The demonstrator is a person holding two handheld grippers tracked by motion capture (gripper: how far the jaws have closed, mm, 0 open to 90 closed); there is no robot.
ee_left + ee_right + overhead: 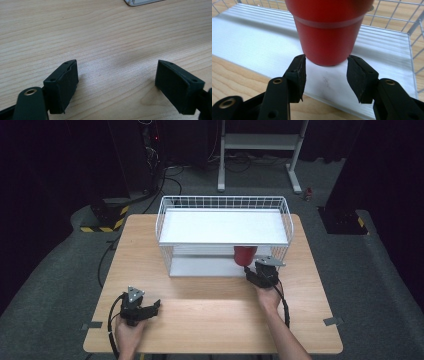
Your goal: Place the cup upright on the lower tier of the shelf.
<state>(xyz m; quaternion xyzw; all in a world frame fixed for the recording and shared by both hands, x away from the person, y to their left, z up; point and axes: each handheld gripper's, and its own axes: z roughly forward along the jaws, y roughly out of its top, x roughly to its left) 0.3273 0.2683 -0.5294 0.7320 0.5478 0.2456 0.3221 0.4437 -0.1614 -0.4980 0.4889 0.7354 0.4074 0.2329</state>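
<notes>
on the lower shelf of the white wire rack (172,220), red cup (329,32) between spread right gripper (326,72) jaws; squeeze low and level. left gripper (117,82) spread, idle.

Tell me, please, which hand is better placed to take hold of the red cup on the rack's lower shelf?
The right. Its tongs are open at the base of the red cup on the lower shelf. The left tongs sit open over bare table, away from the rack.
</notes>
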